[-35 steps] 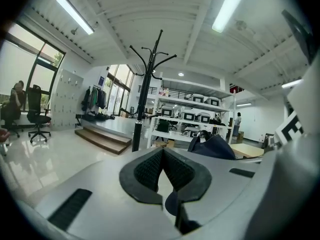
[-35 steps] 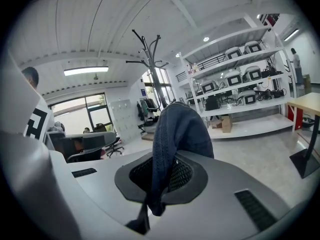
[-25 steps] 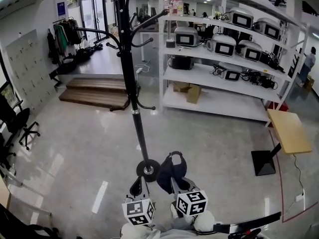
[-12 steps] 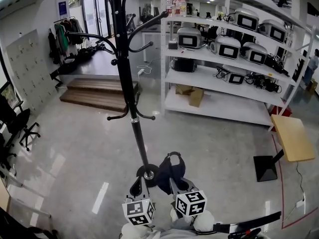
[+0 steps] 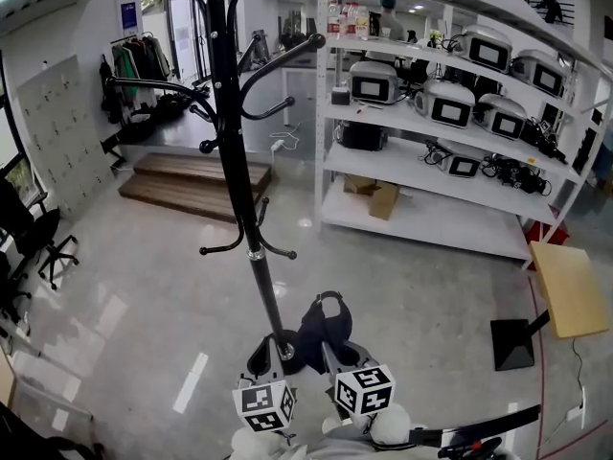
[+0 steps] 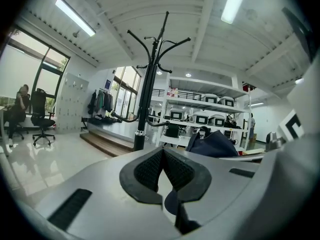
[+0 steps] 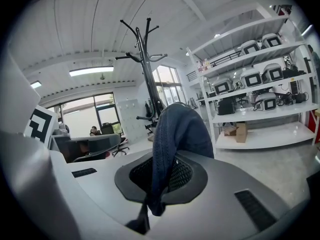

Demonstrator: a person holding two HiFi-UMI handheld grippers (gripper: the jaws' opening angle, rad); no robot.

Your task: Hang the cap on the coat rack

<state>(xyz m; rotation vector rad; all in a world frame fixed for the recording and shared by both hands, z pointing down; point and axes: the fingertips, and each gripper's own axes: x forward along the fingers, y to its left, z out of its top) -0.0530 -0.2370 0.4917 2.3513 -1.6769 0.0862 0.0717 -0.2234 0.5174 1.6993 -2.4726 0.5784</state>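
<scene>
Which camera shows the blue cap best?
The right gripper view: the cap fills its middle, pinched by the right hand-held gripper. The head view shows it small and dark from above; the left gripper view catches only part of it.

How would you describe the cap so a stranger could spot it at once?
Find the tall black coat rack on the pale floor, left of the white shelves. Just right of its round base, the right gripper clamps the cap: the only soft, dark blue fabric thing there.
</scene>
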